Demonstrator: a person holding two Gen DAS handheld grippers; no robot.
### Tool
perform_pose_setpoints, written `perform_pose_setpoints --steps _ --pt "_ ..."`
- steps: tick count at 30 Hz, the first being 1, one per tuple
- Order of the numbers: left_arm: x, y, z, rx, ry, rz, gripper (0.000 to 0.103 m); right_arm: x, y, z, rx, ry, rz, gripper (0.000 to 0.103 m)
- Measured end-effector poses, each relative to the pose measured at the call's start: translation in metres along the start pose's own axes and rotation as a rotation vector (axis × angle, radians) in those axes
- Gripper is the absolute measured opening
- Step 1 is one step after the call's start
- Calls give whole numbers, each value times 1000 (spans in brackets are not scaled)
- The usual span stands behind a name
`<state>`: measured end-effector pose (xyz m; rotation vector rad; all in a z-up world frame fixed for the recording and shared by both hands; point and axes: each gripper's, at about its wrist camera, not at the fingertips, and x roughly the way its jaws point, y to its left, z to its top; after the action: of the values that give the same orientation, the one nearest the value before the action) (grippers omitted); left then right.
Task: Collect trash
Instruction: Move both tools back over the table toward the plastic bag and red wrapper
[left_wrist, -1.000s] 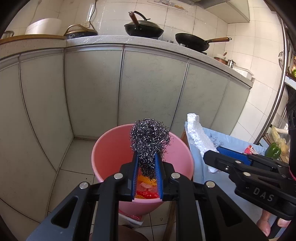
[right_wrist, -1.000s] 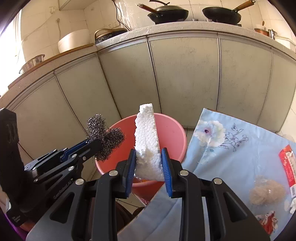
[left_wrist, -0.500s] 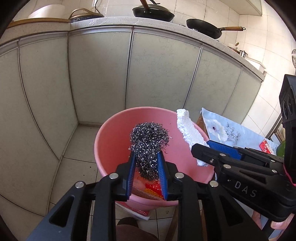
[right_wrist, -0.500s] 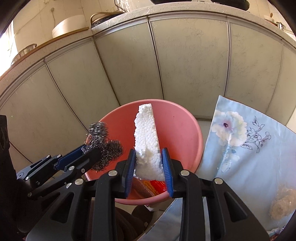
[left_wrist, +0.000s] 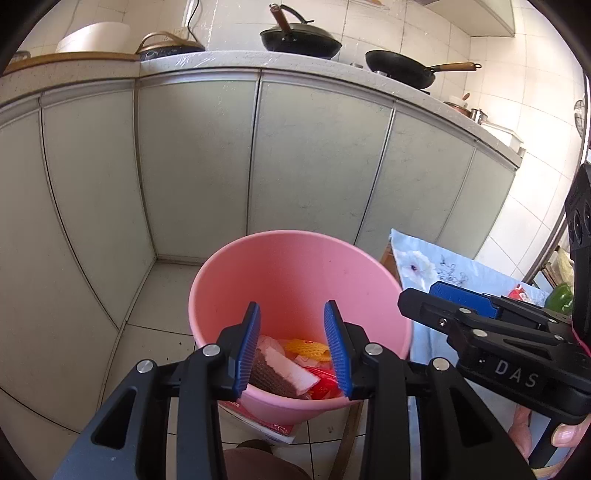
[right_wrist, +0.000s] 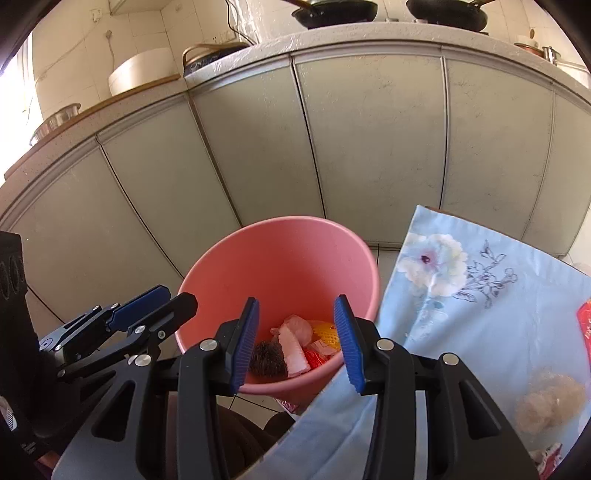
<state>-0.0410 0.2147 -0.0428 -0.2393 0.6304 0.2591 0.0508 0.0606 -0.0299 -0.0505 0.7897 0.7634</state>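
Note:
A pink bucket (left_wrist: 295, 280) stands on the tiled floor under both grippers. My left gripper (left_wrist: 291, 314) hangs over its near rim, jaws opening, with nothing between the blue pads. A steel wool ball (left_wrist: 267, 373) and a white foam piece (left_wrist: 290, 365) lie inside on a yellow net and red wrappers. In the right wrist view my right gripper (right_wrist: 295, 310) is above the same bucket (right_wrist: 280, 258), jaws opening and empty, with the steel wool (right_wrist: 267, 360) and foam (right_wrist: 293, 350) below. Each gripper shows beside the other: the right gripper (left_wrist: 436, 299) and the left gripper (right_wrist: 170, 295).
Grey cabinet doors (left_wrist: 314, 166) curve behind the bucket, with pans on the counter above. A table with a blue floral cloth (right_wrist: 480, 295) sits right of the bucket, carrying a beige fluffy clump (right_wrist: 546, 398), a red wrapper (right_wrist: 585, 325) and a green pepper (left_wrist: 561, 299).
Both grippers opened. The steel wool left the left gripper and the foam left the right one; both now lie in the bucket.

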Motion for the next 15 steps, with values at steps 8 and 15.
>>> perform_pose_setpoints --steps 8,15 --pt "-31 -18 1 24 -31 -51 35 -62 -24 -17 8 -61 -74 43" --pt "-47 -39 -1 -1 -16 -153 35 -134 -66 -51 44 -154 -277 43"
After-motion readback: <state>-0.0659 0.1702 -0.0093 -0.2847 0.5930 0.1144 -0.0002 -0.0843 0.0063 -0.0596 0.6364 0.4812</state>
